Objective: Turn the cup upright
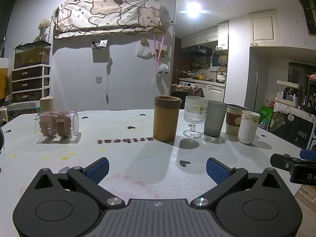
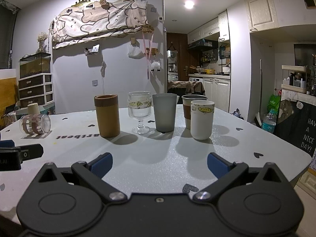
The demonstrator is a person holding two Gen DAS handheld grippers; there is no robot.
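Note:
A clear cup with two brown bands [image 1: 57, 125] lies on its side at the far left of the white table [image 1: 126, 154]; it also shows in the right wrist view [image 2: 35, 124]. My left gripper [image 1: 157, 169] is open and empty, low over the table's near part, well short of the cup. My right gripper [image 2: 159, 165] is open and empty, over the near right part of the table. Each gripper's finger shows at the edge of the other's view.
A row of upright cups stands across the middle: a tan cylinder [image 1: 166, 118], a ribbed stemmed glass [image 1: 194, 116], a grey tumbler [image 1: 214, 118], a brown-banded cup [image 1: 234, 119] and a white cup [image 1: 247, 126]. A beige cup [image 1: 47, 103] sits upside down at the far left edge.

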